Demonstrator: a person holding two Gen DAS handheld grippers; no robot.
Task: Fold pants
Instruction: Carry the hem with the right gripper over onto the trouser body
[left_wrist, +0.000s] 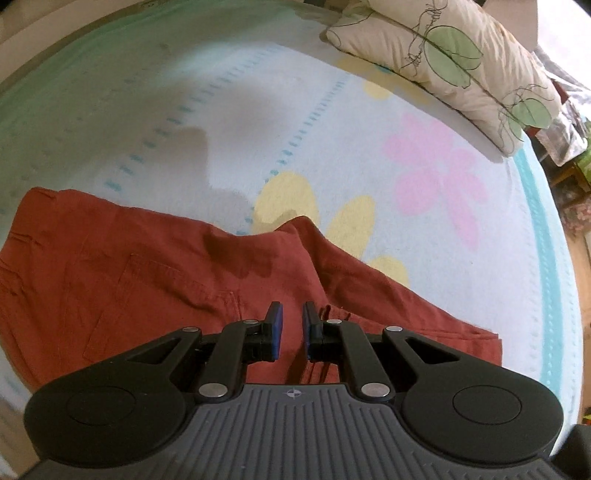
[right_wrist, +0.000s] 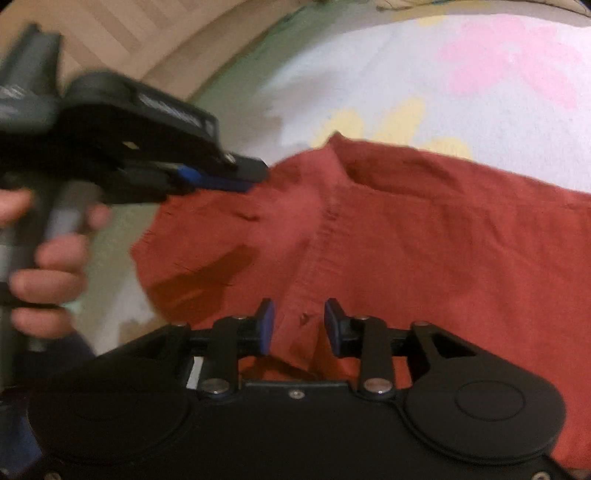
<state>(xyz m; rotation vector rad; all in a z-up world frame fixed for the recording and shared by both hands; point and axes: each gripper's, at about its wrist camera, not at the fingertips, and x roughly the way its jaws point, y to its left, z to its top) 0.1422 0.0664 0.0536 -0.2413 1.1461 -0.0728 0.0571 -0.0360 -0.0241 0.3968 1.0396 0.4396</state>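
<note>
Left hand-held gripper (left_wrist: 291, 328), nearest the viewer, hangs over the red pants (left_wrist: 155, 280) with its blue-padded fingers (left_wrist: 276, 332) narrowly parted and nothing between them. Right hand-held gripper (right_wrist: 298, 325), fingers set wider apart and likewise released, hovers above the same pants (right_wrist: 424, 236) near a seam. The pants lie spread on the bed (left_wrist: 461, 280), on a pale sheet printed with a pink flower (left_wrist: 436, 173) and yellow flowers (left_wrist: 291, 199); one leg runs rightward, partly rumpled. A leaf-patterned pillow (left_wrist: 454, 59) rests at the far edge of the bed. In the right wrist view a hand (right_wrist: 48, 280) grips the handle of the left hand-held gripper, blurred
</note>
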